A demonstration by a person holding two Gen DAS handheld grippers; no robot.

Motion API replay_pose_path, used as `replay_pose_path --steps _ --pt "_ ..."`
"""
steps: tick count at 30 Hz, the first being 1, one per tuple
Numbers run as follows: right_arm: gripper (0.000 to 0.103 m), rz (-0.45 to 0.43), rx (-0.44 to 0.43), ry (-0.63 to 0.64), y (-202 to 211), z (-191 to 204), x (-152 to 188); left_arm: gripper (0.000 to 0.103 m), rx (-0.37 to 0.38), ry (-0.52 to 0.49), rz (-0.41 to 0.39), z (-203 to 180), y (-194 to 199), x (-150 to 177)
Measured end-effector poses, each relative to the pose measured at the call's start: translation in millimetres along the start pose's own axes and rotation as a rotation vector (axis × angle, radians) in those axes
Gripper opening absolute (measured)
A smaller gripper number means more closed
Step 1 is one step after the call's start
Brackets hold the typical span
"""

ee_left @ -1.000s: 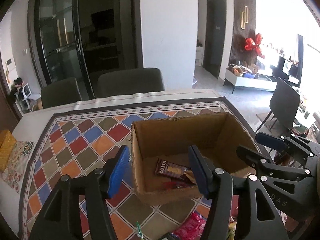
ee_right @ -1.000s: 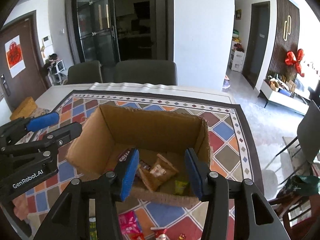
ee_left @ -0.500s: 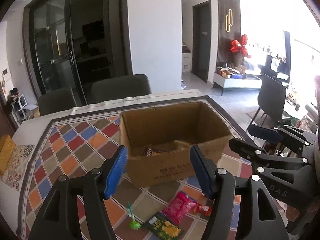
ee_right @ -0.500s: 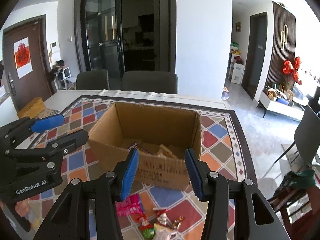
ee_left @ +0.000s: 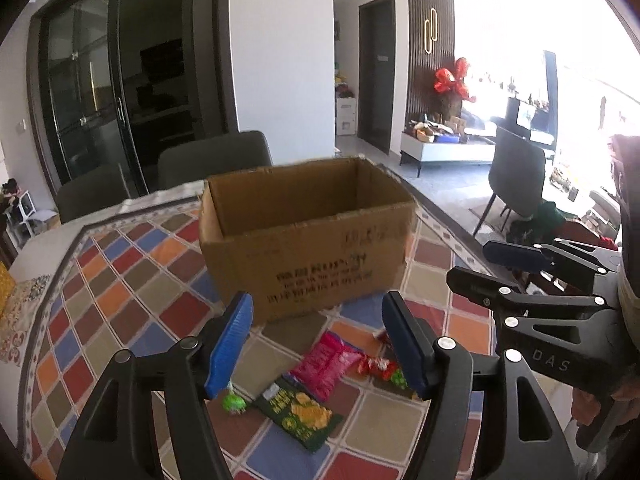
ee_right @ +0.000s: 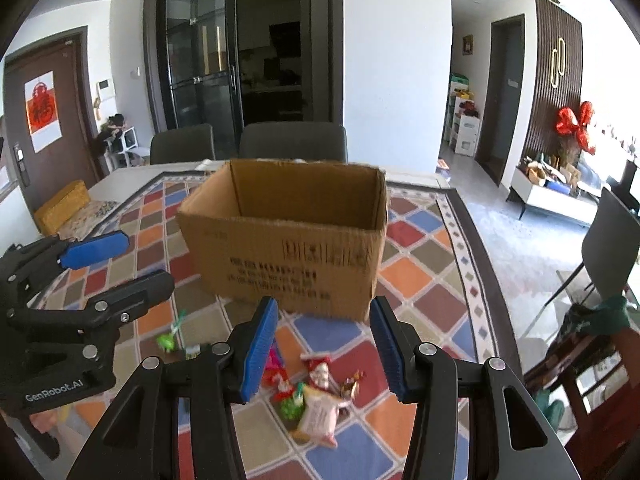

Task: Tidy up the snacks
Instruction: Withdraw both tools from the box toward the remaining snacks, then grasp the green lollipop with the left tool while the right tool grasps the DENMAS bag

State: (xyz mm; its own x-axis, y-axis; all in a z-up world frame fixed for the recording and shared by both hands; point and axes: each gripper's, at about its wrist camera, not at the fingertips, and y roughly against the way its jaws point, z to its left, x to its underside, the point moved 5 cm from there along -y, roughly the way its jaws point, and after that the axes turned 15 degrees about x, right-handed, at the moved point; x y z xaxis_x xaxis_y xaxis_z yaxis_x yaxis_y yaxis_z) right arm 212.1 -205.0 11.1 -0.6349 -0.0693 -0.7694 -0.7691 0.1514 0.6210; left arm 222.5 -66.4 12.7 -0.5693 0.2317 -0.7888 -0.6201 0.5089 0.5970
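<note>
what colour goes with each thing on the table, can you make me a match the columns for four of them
Things:
1. cardboard box
2. flat snack packet nearest the box
3. packet with yellow chips pictured
4. pads of the left tool

Colours:
a. dark green
b. blue
c. brown
d. pink

Pairs: 1-c, 2-d, 3-a, 4-b
</note>
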Motion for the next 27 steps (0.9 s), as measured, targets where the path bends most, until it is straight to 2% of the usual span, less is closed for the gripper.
replay_pose_path --steps 8,19,27 --pt "0.049 0.094 -0.014 -0.044 -11.2 -5.2 40.9 0.066 0.055 -0.012 0.05 -14.3 -12.6 34.9" --pt "0.049 0.209 -0.011 -0.037 -31.3 -3.3 88.7 0.064 0.17 -0.109 0.114 -29.3 -41.8 69.6" --pt "0.049 0.25 -0.014 -0.026 -42.3 4.1 102.8 0.043 0.287 -0.214 0.173 -35.6 -66.4 80.9"
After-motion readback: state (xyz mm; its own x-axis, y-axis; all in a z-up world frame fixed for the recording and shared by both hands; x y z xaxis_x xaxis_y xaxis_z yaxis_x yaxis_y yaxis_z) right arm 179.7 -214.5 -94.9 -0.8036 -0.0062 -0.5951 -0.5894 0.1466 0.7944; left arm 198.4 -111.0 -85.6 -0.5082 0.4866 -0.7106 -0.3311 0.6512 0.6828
